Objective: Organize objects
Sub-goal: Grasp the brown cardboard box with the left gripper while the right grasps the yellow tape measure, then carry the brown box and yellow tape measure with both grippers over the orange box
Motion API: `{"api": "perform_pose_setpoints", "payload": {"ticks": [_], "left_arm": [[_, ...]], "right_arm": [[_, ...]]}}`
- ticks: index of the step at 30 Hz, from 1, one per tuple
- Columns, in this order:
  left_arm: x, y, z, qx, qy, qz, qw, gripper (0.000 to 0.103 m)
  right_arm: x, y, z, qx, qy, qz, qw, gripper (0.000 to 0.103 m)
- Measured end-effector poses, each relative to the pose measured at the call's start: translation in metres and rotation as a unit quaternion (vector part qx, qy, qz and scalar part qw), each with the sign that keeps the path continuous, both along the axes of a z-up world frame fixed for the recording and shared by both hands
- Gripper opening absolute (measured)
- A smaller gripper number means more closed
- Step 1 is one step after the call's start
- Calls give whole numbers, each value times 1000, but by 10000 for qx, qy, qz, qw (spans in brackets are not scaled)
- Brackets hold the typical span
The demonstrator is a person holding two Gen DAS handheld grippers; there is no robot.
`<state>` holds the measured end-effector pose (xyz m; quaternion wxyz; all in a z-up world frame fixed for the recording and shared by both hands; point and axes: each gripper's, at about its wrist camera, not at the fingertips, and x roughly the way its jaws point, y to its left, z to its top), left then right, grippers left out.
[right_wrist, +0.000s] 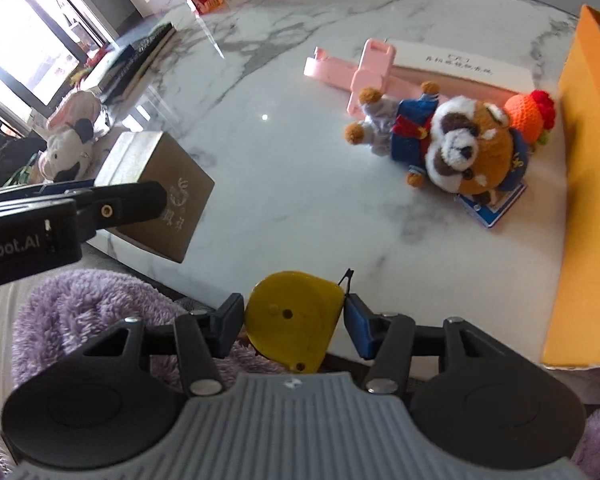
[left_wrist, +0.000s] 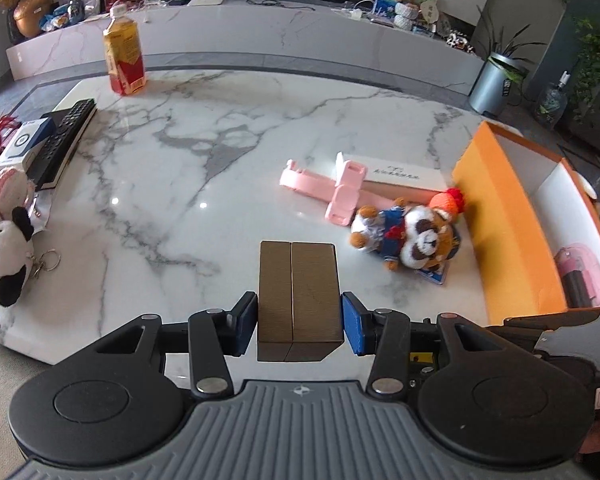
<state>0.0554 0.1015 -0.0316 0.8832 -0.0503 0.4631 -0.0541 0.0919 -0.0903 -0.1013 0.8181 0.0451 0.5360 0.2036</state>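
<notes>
My left gripper (left_wrist: 300, 322) is shut on a bronze metal box (left_wrist: 298, 296) and holds it over the near edge of the marble table (left_wrist: 180, 168). The same box (right_wrist: 156, 188) shows at the left of the right wrist view, with the left gripper on it. My right gripper (right_wrist: 294, 320) is shut on a yellow tape measure (right_wrist: 292, 318) at the table's near edge. An orange open box (left_wrist: 512, 224) stands at the right, with a pink item (left_wrist: 582, 276) inside. A plush raccoon (right_wrist: 452, 144), a pink holder (right_wrist: 360, 72) and an orange knitted toy (right_wrist: 530, 114) lie beside it.
A juice bottle (left_wrist: 125, 56) stands at the far left. A remote (left_wrist: 66, 136), a small blue and white box (left_wrist: 28, 140) and a plush cow keychain (left_wrist: 4, 256) lie along the left edge. A white flat box (left_wrist: 396, 172) lies behind the pink holder. Purple fluffy fabric (right_wrist: 100, 312) is below the table edge.
</notes>
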Motion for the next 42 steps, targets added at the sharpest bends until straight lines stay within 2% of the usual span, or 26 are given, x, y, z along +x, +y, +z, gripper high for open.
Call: {"api": "perform_pose_setpoints", "payload": {"ticks": [4, 7, 10, 14, 17, 19, 22, 25, 29, 35, 38, 42], "left_arm": [[15, -36, 25, -302, -280, -351, 9985, 52], [23, -67, 42, -562, -429, -643, 9954, 52], [34, -105, 52, -788, -450, -1046, 9904, 52], [49, -163, 51, -767, -318, -1766, 9808, 52], [58, -203, 39, -491, -147, -2284, 9722, 52], [63, -226, 30, -217, -59, -2681, 9631, 52], [65, -254, 16, 343, 5, -3323, 9425, 52], [68, -273, 12, 790, 19, -3913, 9168, 52], [71, -292, 5, 1340, 82, -4586, 8784, 52], [84, -315, -6, 1719, 371, -5208, 8354, 52], [87, -325, -13, 1821, 540, -5592, 8070, 52], [89, -332, -26, 2075, 652, -5929, 7754, 52]], "right_arm": [[-17, -46, 46, 136, -696, -336, 9969, 57], [-28, -87, 77, 59, -1226, -795, 9892, 57], [-35, -133, 93, -47, -1545, -1332, 9790, 57], [-36, -192, 92, 6, -1519, -2011, 9677, 57], [-36, -226, 86, 129, -1396, -2292, 9632, 57], [-34, -242, 81, 218, -1319, -2306, 9638, 57], [-28, -252, 71, 358, -1212, -2187, 9676, 57], [-23, -258, 64, 422, -1160, -2062, 9707, 57], [-18, -269, 56, 590, -1080, -1999, 9721, 57], [-9, -278, 47, 662, -1020, -1817, 9758, 57], [-6, -284, 47, 609, -1050, -1753, 9770, 57], [-3, -301, 47, 638, -1069, -1901, 9738, 57]]}}
